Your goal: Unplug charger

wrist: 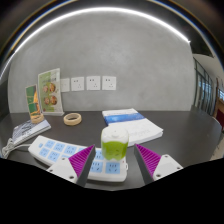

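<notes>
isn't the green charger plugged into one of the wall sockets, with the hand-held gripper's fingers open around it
Not quite. The gripper view shows the green charger plugged into the white power strip on the table, not a wall socket. The hand-held gripper is open, with the charger between its fingers.

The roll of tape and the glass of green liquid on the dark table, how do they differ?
The beige roll of tape lies flat, far beyond the hand-held gripper; the clear glass of green liquid stands upright between its open fingers. The tape is an opaque ring; the glass is see-through. Both rest on the dark table.
</notes>
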Demonstrator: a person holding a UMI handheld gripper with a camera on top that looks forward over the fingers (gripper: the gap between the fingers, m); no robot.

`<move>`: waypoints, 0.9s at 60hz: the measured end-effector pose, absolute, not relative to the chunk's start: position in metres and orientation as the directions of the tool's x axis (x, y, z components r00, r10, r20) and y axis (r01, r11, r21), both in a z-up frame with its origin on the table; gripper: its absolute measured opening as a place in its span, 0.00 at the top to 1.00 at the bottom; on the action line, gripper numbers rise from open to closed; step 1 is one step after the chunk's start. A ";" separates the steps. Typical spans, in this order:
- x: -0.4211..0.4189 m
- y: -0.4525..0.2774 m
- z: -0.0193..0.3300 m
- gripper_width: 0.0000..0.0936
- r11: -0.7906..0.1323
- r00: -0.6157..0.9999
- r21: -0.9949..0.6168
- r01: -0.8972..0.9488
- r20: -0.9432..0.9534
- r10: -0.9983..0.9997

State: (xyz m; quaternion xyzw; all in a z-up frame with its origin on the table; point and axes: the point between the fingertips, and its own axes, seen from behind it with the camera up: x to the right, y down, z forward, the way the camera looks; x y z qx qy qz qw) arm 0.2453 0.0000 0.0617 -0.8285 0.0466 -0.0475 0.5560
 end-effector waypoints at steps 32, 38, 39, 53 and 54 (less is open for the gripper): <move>0.246 0.054 0.054 0.66 -0.311 0.999 -0.950 -0.020 -0.007 -0.045; 0.245 0.052 0.078 0.66 -0.283 0.999 -0.959 -0.023 -0.013 -0.035; 0.247 0.053 0.094 0.66 -0.247 0.999 -0.969 -0.021 -0.013 -0.038; 0.290 0.040 0.273 0.66 0.053 0.997 -0.998 0.023 0.019 -0.077; 0.295 0.042 0.271 0.66 0.045 0.996 -0.999 0.030 0.026 -0.083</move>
